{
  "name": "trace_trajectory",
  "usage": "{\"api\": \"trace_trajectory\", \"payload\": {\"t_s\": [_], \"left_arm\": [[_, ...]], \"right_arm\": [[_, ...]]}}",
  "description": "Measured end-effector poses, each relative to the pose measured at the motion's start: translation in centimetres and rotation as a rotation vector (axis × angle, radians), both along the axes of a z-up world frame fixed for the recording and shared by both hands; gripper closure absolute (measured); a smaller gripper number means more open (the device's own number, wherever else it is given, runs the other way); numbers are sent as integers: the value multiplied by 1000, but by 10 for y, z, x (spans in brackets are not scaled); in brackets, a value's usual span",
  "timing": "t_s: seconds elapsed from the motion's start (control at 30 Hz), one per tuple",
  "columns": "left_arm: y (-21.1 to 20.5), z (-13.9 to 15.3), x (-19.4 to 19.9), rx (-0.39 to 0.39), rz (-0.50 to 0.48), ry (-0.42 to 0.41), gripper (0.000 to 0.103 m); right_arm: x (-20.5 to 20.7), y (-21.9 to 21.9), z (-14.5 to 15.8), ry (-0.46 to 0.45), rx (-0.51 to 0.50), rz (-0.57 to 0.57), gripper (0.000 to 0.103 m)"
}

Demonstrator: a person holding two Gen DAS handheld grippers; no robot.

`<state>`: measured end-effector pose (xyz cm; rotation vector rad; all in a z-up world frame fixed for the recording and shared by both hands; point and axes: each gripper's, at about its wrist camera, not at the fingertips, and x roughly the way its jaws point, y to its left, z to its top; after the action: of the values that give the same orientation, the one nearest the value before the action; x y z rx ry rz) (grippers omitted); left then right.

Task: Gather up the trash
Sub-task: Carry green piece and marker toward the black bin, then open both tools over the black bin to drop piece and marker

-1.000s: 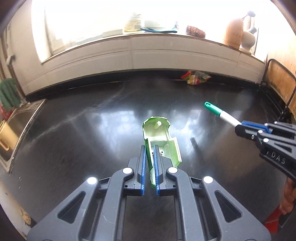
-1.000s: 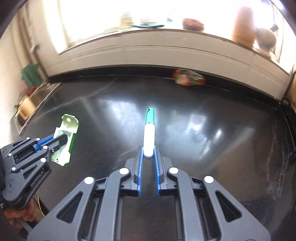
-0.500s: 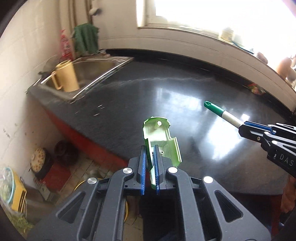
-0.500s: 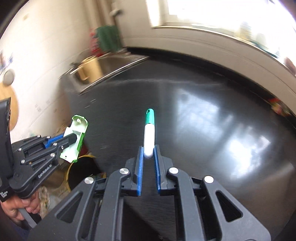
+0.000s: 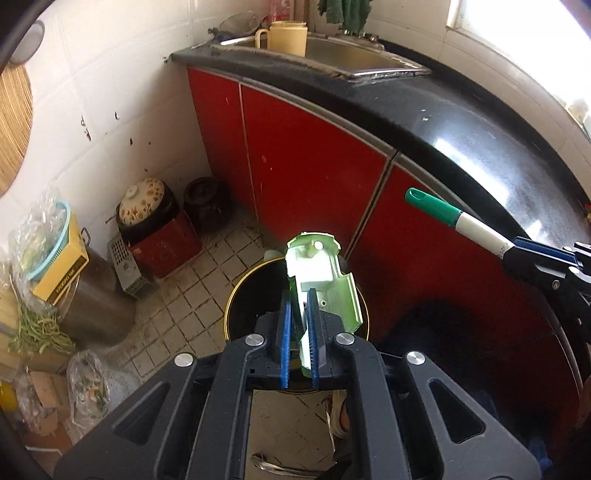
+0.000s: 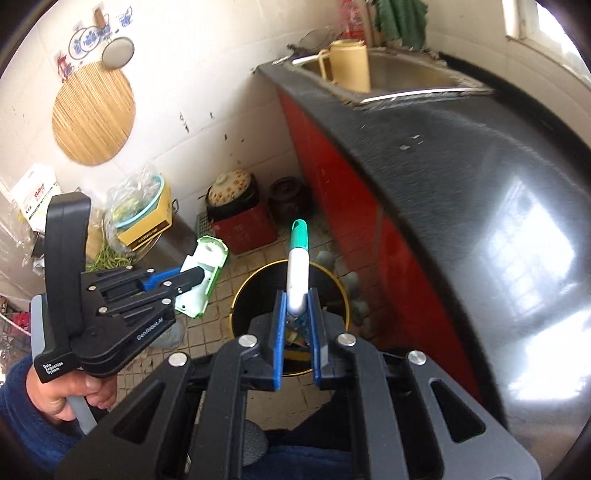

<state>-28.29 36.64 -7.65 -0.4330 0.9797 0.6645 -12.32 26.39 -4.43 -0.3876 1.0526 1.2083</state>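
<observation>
My left gripper is shut on a light green plastic shell and holds it over a black bin with a yellow rim on the tiled floor. My right gripper is shut on a white marker with a green cap, held above the same bin. In the right wrist view the left gripper with the green shell is at the left of the bin. In the left wrist view the marker comes in from the right.
Red cabinet doors under the black counter stand right of the bin. A sink with a yellow jug is at the far end. Pots, a red box, bags and a metal drum crowd the floor at left.
Both grippers have swung left and down off the counter, each keeping its object. They now look down at the floor bin instead of the countertop.
</observation>
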Motion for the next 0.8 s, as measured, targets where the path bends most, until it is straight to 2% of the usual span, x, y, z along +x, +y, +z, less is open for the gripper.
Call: {"api": "trace_trajectory", "payload": {"t_s": [0.33,0.6,0.73,0.77,0.8], "left_arm": [[29,-59,13,-66,-3,0,96],[35,-86,14,-102,3,30,96],[35,-91,15,-80,7,56,94],[36,-93,14,-91,17,56,91],[38,-94,13,-100,23,50,78]], "right_arm": [[-3,48,-64,60,-114,33,91],[-3,68,-86,75,-153,59,91],[-1,74,-95,98,-169,71,91],[0,75,-97,103,-174,72,90],[1,76,-97,98,-175,67,88]]}}
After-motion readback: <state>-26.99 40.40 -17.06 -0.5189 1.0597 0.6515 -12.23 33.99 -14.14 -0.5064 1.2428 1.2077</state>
